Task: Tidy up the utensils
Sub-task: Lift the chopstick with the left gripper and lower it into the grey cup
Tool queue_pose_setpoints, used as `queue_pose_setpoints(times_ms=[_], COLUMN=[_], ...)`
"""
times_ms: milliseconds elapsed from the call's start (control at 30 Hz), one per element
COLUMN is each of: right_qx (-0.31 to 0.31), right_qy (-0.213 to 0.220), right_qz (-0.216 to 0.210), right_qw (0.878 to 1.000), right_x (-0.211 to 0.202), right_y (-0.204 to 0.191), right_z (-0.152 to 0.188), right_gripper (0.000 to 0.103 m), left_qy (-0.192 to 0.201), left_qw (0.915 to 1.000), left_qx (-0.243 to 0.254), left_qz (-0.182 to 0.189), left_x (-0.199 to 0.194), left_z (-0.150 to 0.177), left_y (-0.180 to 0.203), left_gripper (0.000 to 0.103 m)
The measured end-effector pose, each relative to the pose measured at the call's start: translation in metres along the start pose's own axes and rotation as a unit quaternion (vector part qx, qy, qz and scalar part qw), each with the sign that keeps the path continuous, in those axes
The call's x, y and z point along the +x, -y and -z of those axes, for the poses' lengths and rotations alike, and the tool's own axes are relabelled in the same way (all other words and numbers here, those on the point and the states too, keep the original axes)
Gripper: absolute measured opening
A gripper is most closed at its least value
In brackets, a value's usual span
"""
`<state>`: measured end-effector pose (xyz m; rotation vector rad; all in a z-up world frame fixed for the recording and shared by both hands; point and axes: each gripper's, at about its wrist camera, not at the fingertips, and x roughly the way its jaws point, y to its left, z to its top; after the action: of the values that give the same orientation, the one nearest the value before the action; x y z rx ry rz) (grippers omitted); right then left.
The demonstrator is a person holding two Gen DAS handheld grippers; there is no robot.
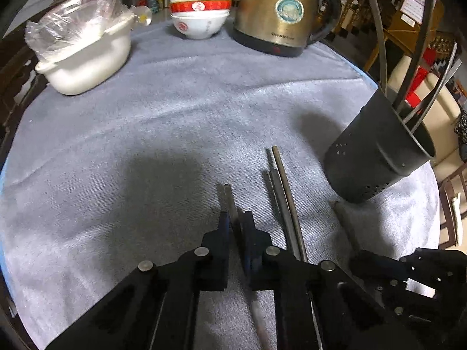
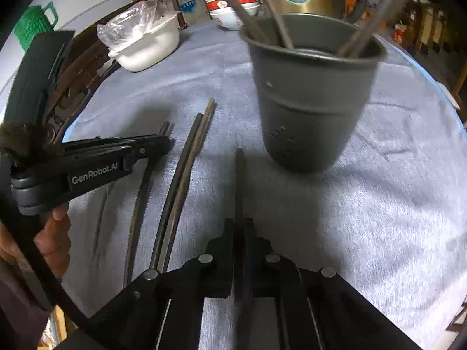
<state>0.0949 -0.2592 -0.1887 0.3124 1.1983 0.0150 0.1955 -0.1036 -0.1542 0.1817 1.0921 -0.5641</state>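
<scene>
Both pinching now: left hand-held gripper (image 1: 235,221) and right hand-held gripper (image 2: 239,227) each clamp one thin dark chopstick (image 2: 239,180) lying on the towel-covered table (image 1: 146,122). Light, stiff, probably slippery, so mid-shaft grip seems safest.

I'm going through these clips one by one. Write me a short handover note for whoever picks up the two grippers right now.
Left gripper: shut on one chopstick, which lies low over the grey cloth.
Right gripper: shut on another chopstick, its tip pointing toward the holder.
Holder: dark, perforated, upright on the cloth, ahead of the right gripper.
Done: several utensils already stand in the holder.
Left: drop both held chopsticks in, then collect the loose pair lying between the two grippers.
Kettle, stacked bowls and white pot sit at the far edge, clear of the work.
</scene>
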Motion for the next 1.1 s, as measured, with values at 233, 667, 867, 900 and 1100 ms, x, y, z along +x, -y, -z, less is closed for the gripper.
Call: queue_pose_setpoints(times_ms=[233,667,867,900,1100], right_qx=[-0.018,-0.018,0.034,0.039,0.064], right_qy=[0.068,0.236,0.320,0.341,0.453], right_qz=[-0.050,-0.116,-0.134,-0.132,-0.107], right_qw=[0.996,0.965,0.937,0.930,0.883], right_x=[-0.053,-0.156,-0.183,-0.189,-0.212], right_y=[0.004,0.007,0.031,0.035,0.047], right_z=[0.009,0.019,0.004,-0.001,-0.025], right_gripper=[0.006,0.006,0.006,0.006,0.006], left_qy=[0.061,0.183,0.239,0.248,0.293], left_qw=[0.9977,0.9832,0.9709,0.9687,0.9555], left_qx=[0.005,0.000,-0.001,0.000,0.001], left_qz=[-0.029,-0.005,0.012,0.014,0.032], left_x=[-0.054,-0.174,-0.211,-0.216,-0.237], left_z=[0.015,0.019,0.001,-0.003,-0.033], left_y=[0.004,0.025,0.044,0.048,0.068], left_gripper=[0.005,0.005,0.005,0.005,0.005])
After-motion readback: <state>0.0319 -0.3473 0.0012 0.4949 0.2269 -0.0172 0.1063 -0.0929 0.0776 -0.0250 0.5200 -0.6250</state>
